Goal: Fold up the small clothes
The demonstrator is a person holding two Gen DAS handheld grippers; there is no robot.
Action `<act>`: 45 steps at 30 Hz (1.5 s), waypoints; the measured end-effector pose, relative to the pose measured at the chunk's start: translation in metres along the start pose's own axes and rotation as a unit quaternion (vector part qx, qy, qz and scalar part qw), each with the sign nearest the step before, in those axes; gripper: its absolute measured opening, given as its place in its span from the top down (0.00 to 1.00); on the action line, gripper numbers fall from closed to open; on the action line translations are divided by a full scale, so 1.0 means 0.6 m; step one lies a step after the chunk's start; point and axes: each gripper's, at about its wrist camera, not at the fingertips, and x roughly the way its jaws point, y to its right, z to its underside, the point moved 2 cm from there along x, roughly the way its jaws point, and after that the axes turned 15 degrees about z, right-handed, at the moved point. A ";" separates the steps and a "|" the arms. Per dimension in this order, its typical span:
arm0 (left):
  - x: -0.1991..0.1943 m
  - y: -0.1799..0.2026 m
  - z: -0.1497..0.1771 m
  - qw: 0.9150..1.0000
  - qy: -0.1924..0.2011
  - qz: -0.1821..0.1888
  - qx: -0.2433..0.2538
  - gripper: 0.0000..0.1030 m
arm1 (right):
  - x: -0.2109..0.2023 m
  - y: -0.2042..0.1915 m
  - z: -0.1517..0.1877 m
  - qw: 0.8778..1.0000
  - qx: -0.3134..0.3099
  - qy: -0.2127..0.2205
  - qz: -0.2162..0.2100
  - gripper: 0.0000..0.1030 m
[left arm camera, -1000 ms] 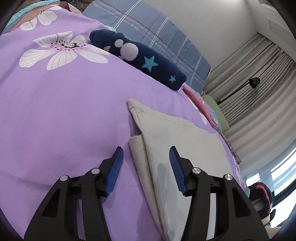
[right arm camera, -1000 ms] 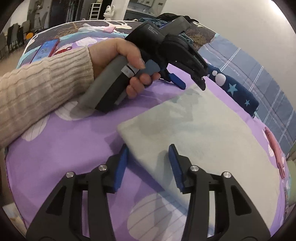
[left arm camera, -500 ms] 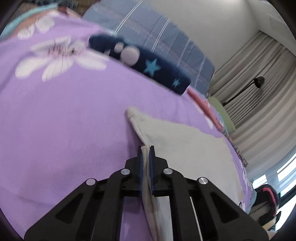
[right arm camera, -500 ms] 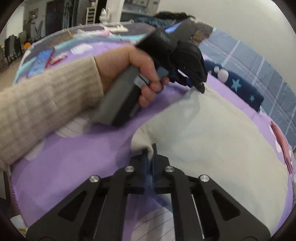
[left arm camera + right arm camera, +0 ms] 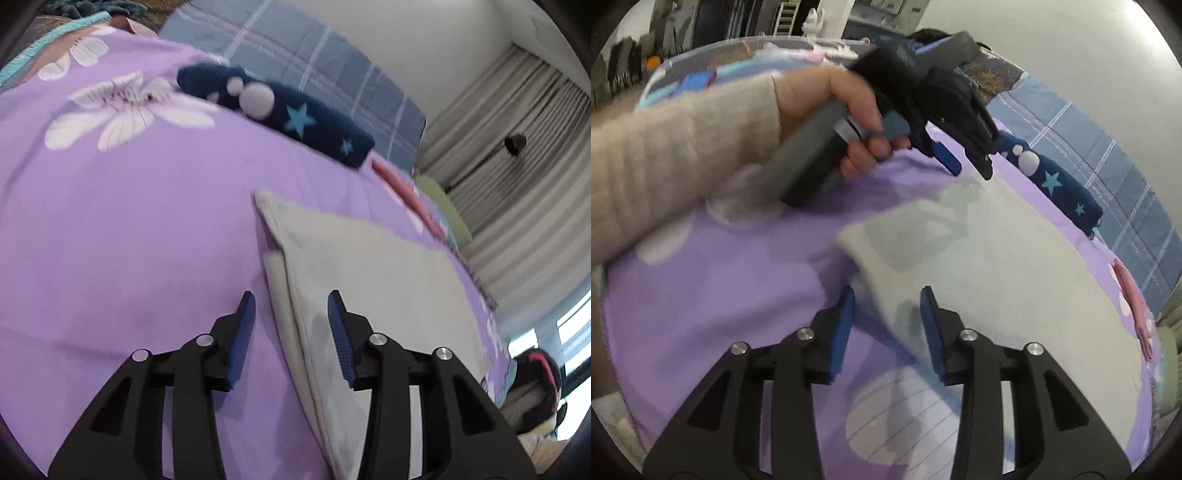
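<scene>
My left tool point(image 5: 291, 314), right tool point(image 5: 888, 314): both apart, straddling cloth point(image 5: 369, 273) edge; risk: pinching only top layer, fold slips.

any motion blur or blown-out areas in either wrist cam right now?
Left wrist view: mild blur on the navy star-print cloth; the window at the lower right is overexposed; the open left gripper is sharp. Right wrist view: the hand and sleeve are smeared, and the near edge of the folded grey garment is soft; strong fisheye curvature in both.
</scene>
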 end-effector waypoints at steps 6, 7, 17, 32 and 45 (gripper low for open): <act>0.027 -0.007 -0.010 0.999 0.006 0.031 -0.026 0.63 | 0.031 -0.011 -0.031 0.999 0.025 -0.022 0.031 0.64; 0.036 -0.009 -0.015 0.999 0.005 0.032 -0.031 0.69 | 0.039 -0.011 -0.037 0.999 0.029 -0.026 0.038 0.65; 0.046 0.038 -0.049 0.999 -0.001 0.029 -0.028 0.94 | 0.001 0.072 -0.046 0.989 0.145 0.007 0.016 0.97; 0.112 0.206 -0.080 0.998 -0.020 -0.008 0.050 0.94 | -0.054 0.252 0.045 0.952 0.305 0.029 0.000 0.97; 0.238 0.334 -0.072 0.986 -0.050 -0.075 0.139 0.94 | -0.076 0.366 0.169 0.919 0.393 0.040 0.006 0.97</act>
